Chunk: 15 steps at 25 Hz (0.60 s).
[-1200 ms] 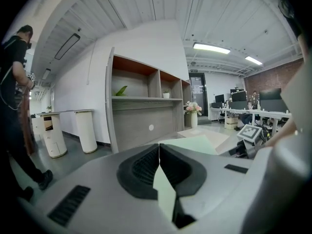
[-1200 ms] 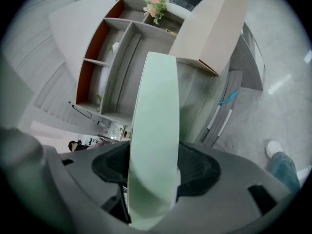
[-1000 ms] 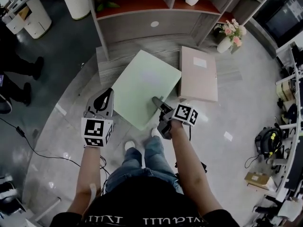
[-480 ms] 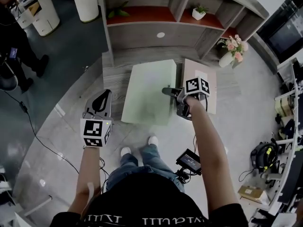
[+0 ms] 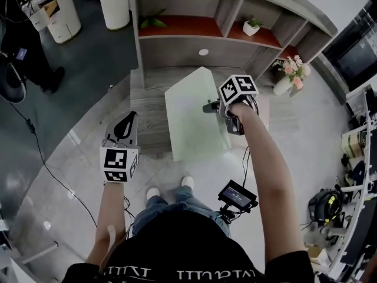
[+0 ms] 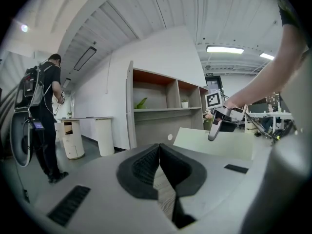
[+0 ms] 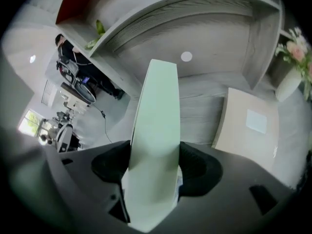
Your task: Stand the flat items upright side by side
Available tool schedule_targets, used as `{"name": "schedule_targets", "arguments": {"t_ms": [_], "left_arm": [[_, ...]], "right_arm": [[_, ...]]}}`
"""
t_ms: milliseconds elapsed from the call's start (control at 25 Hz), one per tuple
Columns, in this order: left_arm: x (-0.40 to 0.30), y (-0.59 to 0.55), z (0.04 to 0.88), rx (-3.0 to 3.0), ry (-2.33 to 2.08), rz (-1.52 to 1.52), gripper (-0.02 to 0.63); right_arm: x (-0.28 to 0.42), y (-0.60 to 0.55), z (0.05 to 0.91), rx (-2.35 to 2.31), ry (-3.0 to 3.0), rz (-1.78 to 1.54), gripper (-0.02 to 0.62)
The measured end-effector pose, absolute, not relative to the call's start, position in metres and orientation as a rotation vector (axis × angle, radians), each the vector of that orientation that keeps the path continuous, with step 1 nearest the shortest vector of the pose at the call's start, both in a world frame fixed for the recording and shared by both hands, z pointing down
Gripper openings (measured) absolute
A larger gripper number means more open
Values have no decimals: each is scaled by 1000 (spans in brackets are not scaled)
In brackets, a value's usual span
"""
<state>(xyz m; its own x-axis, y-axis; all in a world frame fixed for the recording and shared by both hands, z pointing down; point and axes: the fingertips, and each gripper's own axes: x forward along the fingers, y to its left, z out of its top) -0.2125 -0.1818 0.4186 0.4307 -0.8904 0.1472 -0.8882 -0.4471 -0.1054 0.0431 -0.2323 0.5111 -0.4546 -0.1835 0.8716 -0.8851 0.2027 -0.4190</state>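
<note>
The right gripper [image 5: 211, 106] was clamped on the green board [image 5: 191, 119], one pad on each broad face near its upper right edge, so the board hung tilted with one face turned up toward the person's head. From the right gripper view it ran away between the jaws almost edge-on. Its lower end dipped toward the front of the wooden platform [image 5: 147, 108], though I could not tell whether it touched there. Just to its right the beige box [image 7: 248, 126] lay flat on the same platform, a pale label on its top, apart from the board. The left gripper [image 6: 159, 169] was held low and to the left, well clear of both items, its jaws pressed together with nothing between them. Behind the platform stood the shelf unit [image 5: 194, 46], with a small potted plant [image 5: 252, 25] in one compartment and green leaves [image 5: 153, 22] in the one to its left. A vase of pink flowers [image 5: 293, 69] stood at the platform's far right corner. A small screen [image 5: 237, 194] hung at the person's waist. Off to the left, another person [image 6: 46, 111] with a backpack stood facing a white counter.
</note>
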Motion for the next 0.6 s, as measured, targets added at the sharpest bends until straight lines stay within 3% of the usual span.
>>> {"name": "schedule_targets", "arguments": {"t_ms": [360, 600], "left_arm": [[-215, -183, 409, -2611, 1646, -279, 12], [-215, -184, 411, -2619, 1636, -279, 12]], "right_arm": [[41, -243, 481, 890, -1585, 609, 311], [30, -241, 482, 890, -1591, 521, 329]]}}
